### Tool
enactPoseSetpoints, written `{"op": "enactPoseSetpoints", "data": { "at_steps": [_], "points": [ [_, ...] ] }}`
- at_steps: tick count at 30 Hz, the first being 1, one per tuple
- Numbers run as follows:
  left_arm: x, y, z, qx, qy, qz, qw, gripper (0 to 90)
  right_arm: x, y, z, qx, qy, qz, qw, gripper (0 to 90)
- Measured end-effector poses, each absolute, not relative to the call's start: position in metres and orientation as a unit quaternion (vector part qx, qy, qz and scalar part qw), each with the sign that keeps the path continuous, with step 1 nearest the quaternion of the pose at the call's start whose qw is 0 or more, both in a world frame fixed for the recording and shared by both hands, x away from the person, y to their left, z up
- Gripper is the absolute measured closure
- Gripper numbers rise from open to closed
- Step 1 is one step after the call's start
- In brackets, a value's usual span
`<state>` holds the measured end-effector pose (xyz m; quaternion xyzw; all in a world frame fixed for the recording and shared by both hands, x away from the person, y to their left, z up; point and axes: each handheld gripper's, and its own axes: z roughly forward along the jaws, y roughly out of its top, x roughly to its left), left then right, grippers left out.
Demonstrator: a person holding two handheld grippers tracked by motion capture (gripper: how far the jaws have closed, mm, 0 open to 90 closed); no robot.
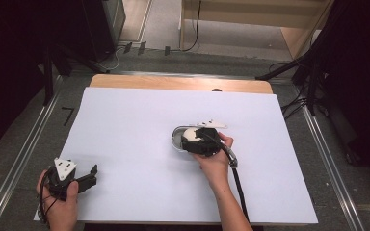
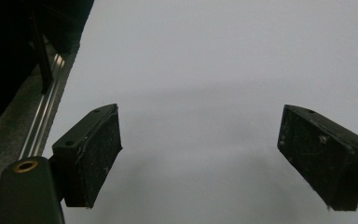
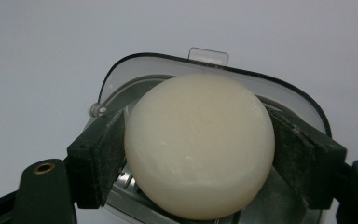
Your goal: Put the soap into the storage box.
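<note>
A round cream-coloured soap bar (image 3: pixel 198 140) sits in a small clear-rimmed dish (image 3: pixel 279 91) with a metal bottom. My right gripper (image 3: pixel 199 161) has a black pad against each side of the bar. From above, the soap bar (image 1: pixel 191 133) and dish (image 1: pixel 175 138) lie near the middle of the white table sheet (image 1: pixel 135 115), with the right gripper (image 1: pixel 193 140) over them, held by a hand. My left gripper (image 1: pixel 90 177) rests at the sheet's near left corner. Its jaws (image 2: pixel 200 158) stand wide apart with nothing between them.
The white sheet covers a wooden table whose far edge (image 1: pixel 180 83) shows. Metal rails (image 1: pixel 26 149) run along both sides. Dark stands and cables (image 1: pixel 308 77) are at the far right. A black cable (image 1: pixel 238 185) trails from the right gripper.
</note>
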<state>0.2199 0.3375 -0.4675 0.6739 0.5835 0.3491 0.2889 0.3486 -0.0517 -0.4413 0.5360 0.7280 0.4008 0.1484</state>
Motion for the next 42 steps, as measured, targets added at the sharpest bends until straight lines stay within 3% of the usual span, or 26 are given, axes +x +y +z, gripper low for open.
{"op": "enactPoseSetpoints", "data": {
  "at_steps": [42],
  "points": [
    [0.22,0.337,-0.468,0.675,0.583,0.349,0.288,14.4,0.327,-0.078,-0.431,0.534,0.718,0.416,0.163,21.8]
  ]
}}
